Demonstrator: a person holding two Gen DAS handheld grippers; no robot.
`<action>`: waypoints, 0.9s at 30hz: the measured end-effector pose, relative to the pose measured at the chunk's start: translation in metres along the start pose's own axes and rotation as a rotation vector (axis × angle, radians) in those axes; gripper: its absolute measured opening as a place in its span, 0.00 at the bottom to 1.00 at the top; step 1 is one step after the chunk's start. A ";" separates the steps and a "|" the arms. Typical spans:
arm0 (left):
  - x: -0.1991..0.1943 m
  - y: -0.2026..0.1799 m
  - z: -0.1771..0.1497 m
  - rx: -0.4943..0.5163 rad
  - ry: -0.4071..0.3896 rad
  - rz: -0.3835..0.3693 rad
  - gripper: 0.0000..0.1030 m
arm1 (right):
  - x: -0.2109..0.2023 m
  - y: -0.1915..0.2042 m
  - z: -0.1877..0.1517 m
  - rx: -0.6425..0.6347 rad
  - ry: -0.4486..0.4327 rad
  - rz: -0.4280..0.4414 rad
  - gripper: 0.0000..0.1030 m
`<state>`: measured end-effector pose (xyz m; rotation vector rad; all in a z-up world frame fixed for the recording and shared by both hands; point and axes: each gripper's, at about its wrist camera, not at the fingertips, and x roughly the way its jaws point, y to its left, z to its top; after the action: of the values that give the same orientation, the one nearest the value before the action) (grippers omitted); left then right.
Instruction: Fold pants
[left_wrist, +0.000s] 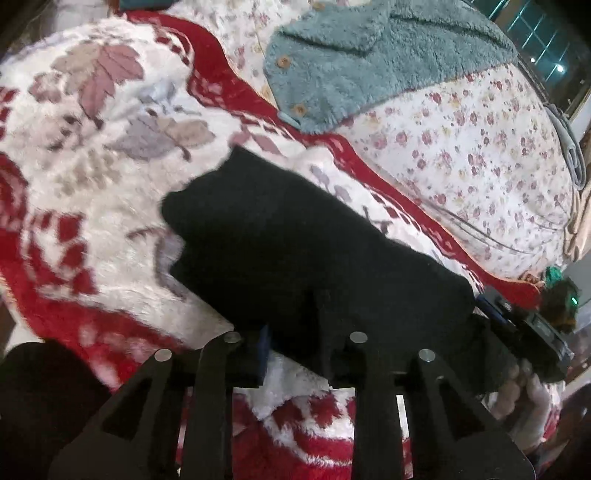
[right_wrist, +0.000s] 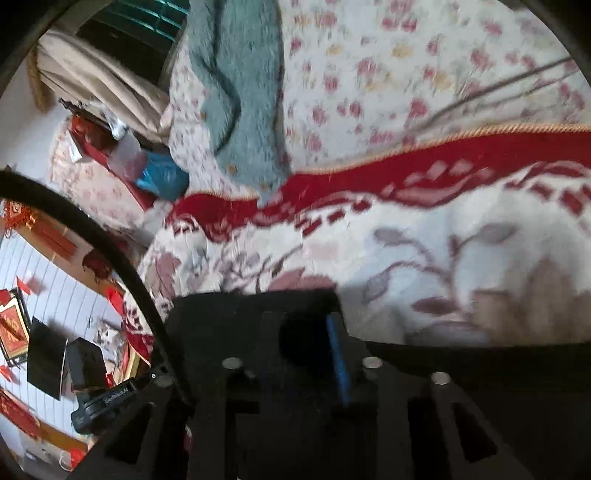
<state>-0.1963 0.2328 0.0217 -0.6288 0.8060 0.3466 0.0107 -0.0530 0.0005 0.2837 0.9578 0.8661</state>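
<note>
Left wrist view: black pants (left_wrist: 295, 243) lie as a folded dark bundle on the fuzzy white-and-red leaf-pattern blanket (left_wrist: 92, 155), running diagonally from mid-frame down toward the lower right. The near edge of the pants sits right at the left gripper (left_wrist: 295, 354); its fingers (left_wrist: 255, 354) are spread with dark cloth between them, but black on black, so I cannot tell whether it is actually pinching or just resting against the fabric. At the right edge the other gripper (left_wrist: 532, 332) is at the far end of the bundle, with the person's hand (left_wrist: 528, 398) wrapped on its handle. Behind the pants, a teal fleece garment (left_wrist: 369, 59) with wooden buttons lies on a floral quilt (left_wrist: 480, 147), well apart from the pants. Right wrist view: blurred. The right gripper (right_wrist: 295, 343) has black fabric of the pants (right_wrist: 258, 314) bunched over and between its fingers, a blue finger pad (right_wrist: 338, 354) showing on the right side; it looks clamped on the cloth, with the pad pressed into it. The blanket (right_wrist: 424, 251) fills the frame ahead, the quilt (right_wrist: 406, 74) and teal garment (right_wrist: 247, 92) beyond it. A black cable (right_wrist: 110, 251) arcs across the left side, room clutter behind it.
</note>
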 end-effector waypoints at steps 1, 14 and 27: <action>-0.009 -0.001 -0.001 0.003 -0.029 0.026 0.22 | -0.008 -0.001 -0.001 -0.011 -0.009 -0.018 0.29; -0.062 -0.033 0.005 0.057 -0.225 0.040 0.48 | -0.122 -0.063 -0.051 0.036 -0.116 -0.210 0.36; 0.006 -0.125 -0.017 0.195 0.003 -0.127 0.48 | -0.127 -0.051 -0.053 0.047 -0.134 -0.148 0.40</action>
<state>-0.1381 0.1262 0.0564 -0.4947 0.7878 0.1487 -0.0411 -0.1893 0.0171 0.3028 0.8641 0.6812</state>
